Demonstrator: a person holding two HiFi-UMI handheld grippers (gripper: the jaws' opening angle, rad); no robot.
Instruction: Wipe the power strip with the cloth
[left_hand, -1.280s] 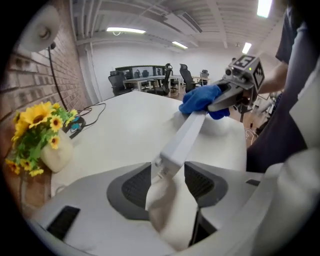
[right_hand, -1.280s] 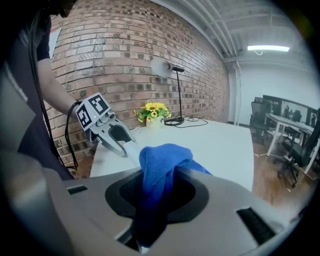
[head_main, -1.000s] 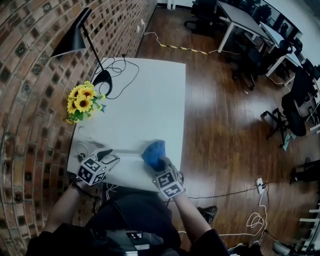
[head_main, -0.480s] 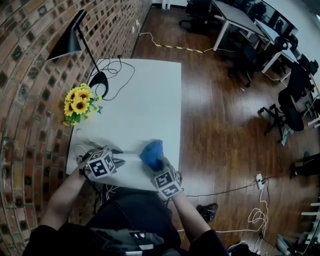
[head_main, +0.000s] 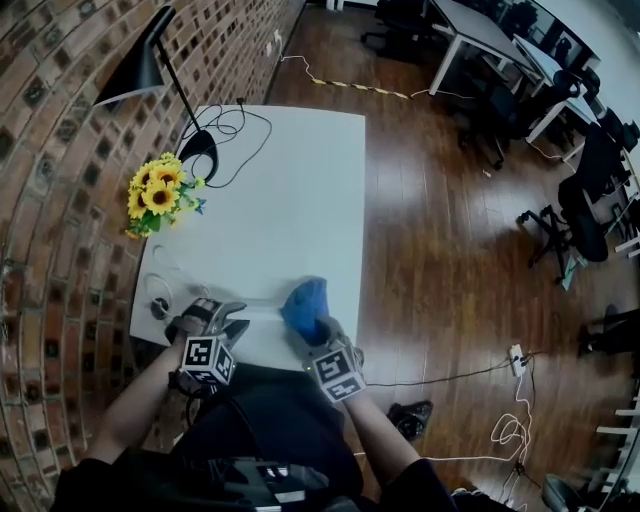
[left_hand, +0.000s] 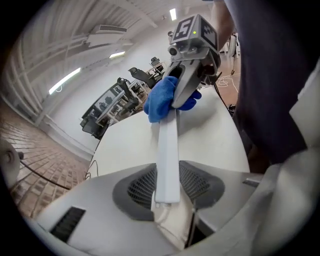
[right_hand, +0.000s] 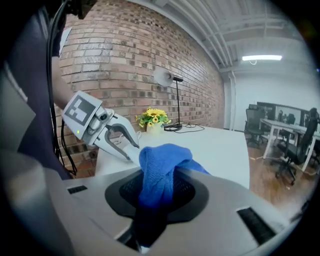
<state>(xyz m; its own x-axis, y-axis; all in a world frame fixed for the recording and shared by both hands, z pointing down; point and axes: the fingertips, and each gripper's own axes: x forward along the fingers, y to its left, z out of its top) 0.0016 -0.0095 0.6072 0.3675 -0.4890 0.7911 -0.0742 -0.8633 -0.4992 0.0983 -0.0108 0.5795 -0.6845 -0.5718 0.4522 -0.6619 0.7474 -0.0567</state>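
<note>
A long white power strip (left_hand: 167, 150) lies along the near part of the white table (head_main: 300, 200). Its near end sits between the jaws of my left gripper (left_hand: 167, 189), which have just been closing and now press on both its sides. In the head view that left gripper (head_main: 232, 316) is at the table's near left, with the strip (head_main: 262, 302) running right from it. My right gripper (head_main: 318, 332) is shut on a bunched blue cloth (right_hand: 160, 170), and this cloth (left_hand: 160, 100) rests on the strip's far end.
A bunch of sunflowers (head_main: 158, 195) stands by the brick wall. Further back are a black lamp (head_main: 150, 75) and its looped cable (head_main: 235, 130). A white cord (head_main: 160, 298) coils at the table's left edge. Desks and office chairs (head_main: 500, 110) stand on the wooden floor to the right.
My left gripper has rolled over and drawn a little toward the near edge, so its marker cube now faces up close to the person. The right gripper and cloth have stayed put.
</note>
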